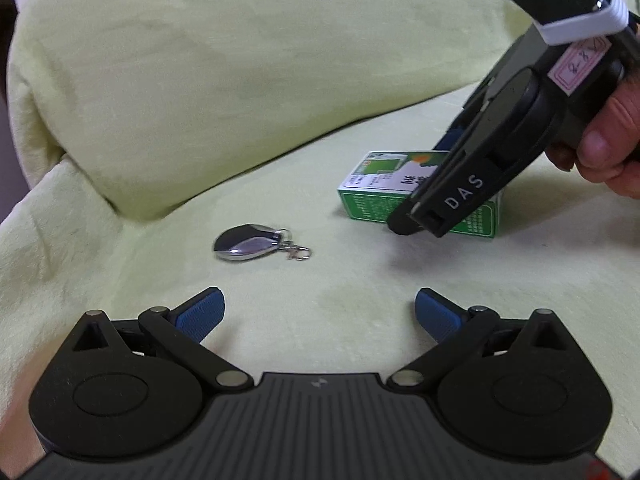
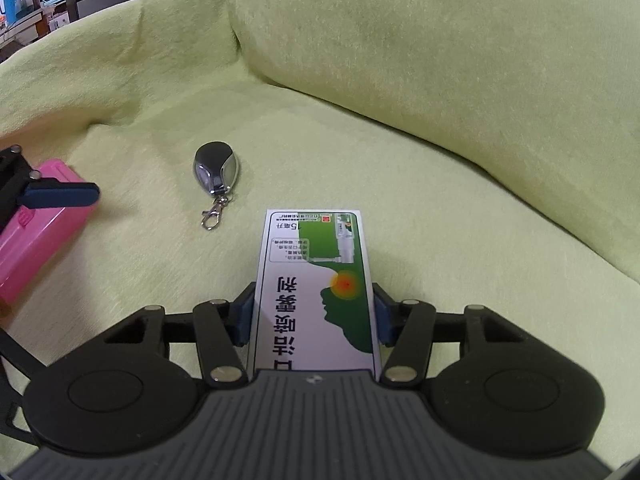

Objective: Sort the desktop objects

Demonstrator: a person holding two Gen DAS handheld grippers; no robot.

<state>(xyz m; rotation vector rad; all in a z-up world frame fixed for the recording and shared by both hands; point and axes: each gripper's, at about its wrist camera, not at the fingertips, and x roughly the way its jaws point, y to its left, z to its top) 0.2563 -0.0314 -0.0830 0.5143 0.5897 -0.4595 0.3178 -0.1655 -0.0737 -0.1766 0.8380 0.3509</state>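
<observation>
R gripper (image 2: 314, 316) is clamped on the box (image 2: 316, 280), blue pads (image 2: 244, 320) pressed flat against both long sides. Box's long axis runs straight out along the fingers, far end pointing away from the camera toward the cushion (image 2: 440, 60) (print reads upside down from the right wrist view). From the left wrist view that box (image 1: 372, 192) lies on the cover (image 1: 320, 272) at right, long axis running off to the right under the R gripper (image 1: 416, 216), which comes down at a slant with a hand (image 1: 608, 136) behind it.

L gripper (image 1: 320, 312) is spread wide, nothing between its pads (image 1: 200, 312), hovering low over bare cover.

Fob (image 1: 248, 242) sits ahead-left of the L gripper, clip end pointing right toward the box, well apart from it. In the right wrist view the fob (image 2: 216, 172) lies lengthwise, clip toward the camera.

Count: one box, one fob, one pink case (image 2: 36, 236) at the left edge, L finger (image 2: 60, 196) over it.
</observation>
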